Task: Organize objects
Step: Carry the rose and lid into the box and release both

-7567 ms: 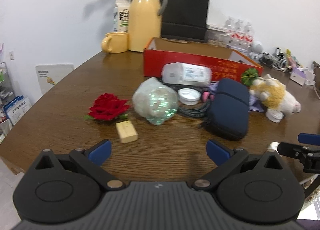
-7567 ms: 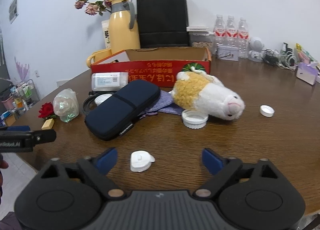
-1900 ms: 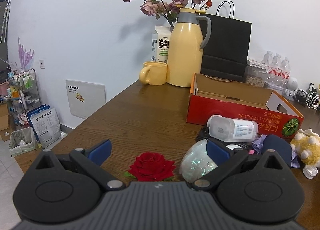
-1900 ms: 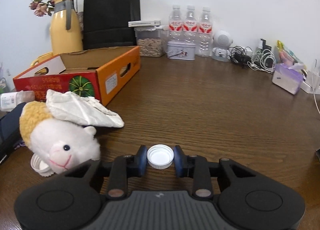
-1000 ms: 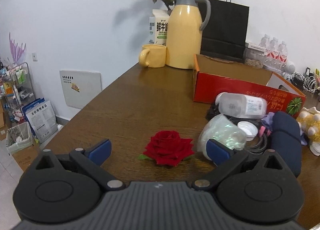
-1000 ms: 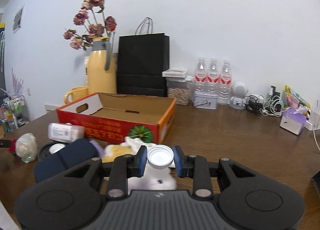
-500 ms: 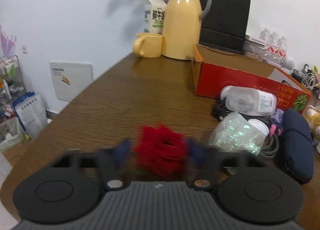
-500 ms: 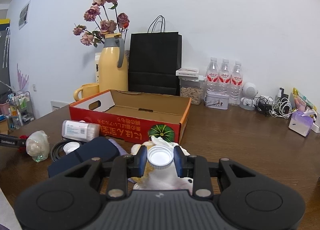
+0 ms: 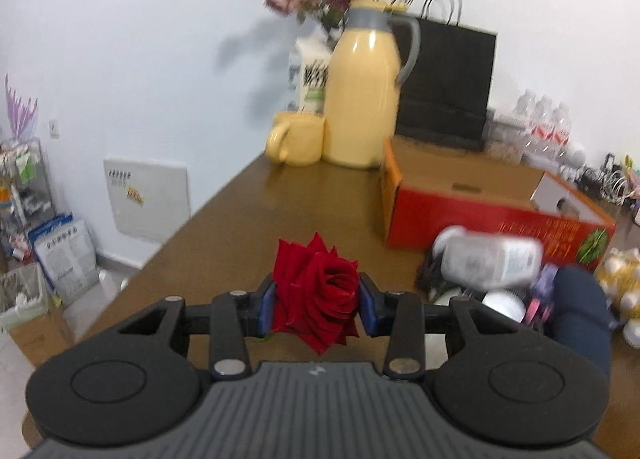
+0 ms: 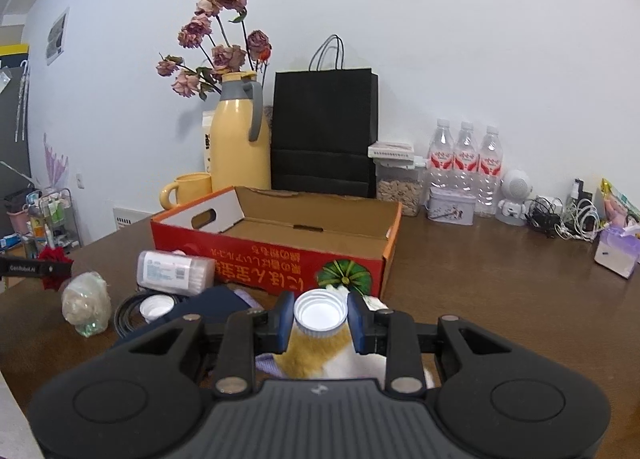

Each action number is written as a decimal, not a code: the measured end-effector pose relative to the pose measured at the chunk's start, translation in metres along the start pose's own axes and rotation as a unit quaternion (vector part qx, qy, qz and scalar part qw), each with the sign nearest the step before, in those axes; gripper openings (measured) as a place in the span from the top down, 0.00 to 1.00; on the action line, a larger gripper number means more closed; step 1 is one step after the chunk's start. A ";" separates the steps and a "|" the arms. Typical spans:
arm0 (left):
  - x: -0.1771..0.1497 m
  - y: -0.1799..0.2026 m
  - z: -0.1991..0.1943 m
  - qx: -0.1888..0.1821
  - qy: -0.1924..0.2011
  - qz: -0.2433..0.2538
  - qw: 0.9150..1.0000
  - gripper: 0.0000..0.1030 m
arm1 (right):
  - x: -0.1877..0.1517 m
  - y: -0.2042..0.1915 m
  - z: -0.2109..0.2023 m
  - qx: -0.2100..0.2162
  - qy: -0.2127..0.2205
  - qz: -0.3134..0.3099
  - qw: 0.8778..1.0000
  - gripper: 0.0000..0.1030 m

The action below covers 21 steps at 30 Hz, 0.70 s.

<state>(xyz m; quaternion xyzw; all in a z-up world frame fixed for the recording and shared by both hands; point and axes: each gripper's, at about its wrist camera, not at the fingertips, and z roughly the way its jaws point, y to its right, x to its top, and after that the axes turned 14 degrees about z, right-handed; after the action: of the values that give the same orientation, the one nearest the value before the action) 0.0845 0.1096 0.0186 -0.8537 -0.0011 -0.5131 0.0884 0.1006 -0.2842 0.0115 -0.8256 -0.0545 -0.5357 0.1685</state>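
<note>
The left hand-held gripper [image 9: 318, 301] has its jaws closing on the red rose [image 9: 318, 295], whose bloom sits between the two blue pads and bulges past them above and below. It hangs over the near end of the bench [image 9: 280, 215], with the open red cardboard box [image 9: 472, 215] toward two o'clock from it. By the look of it the rose is very light and soft — the petals will give and crease under pressure, so a gentle squeeze across the fullest part of the bloom, as here, seems the sensible hold; I cannot tell whether it has a stem to take instead.

The right hand-held gripper [image 10: 320, 317] is narrowed around a white bottle cap [image 10: 320, 315], open side facing the camera, pinched across its ribbed rim. The cap looks stiff, light and somewhat slippery, and the ribs should help the pads keep it. From it, the box [image 10: 280, 255] lies just ahead at twelve o'clock — probably where both things belong. A plush toy [image 10: 316, 355] shows directly beneath the cap.
</note>
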 end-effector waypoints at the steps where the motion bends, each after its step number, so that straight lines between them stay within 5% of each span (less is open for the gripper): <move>1: 0.007 0.002 -0.001 -0.001 0.009 0.003 1.000 0.61 | 0.003 -0.002 0.002 0.003 0.002 -0.002 1.000 0.74; 12: 0.089 0.060 0.021 -0.050 0.079 0.038 0.995 0.60 | 0.042 -0.030 0.051 0.035 0.028 -0.016 0.999 0.74; 21: 0.130 0.110 0.076 -0.076 0.070 0.037 0.994 0.60 | 0.070 -0.041 0.118 0.027 0.022 0.000 0.999 0.74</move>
<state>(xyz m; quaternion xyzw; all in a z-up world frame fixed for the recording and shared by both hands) 0.2225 0.0015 0.0815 -0.8192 0.0757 -0.5670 0.0418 0.2208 -0.2127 0.0404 -0.8087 -0.0654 -0.5522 0.1919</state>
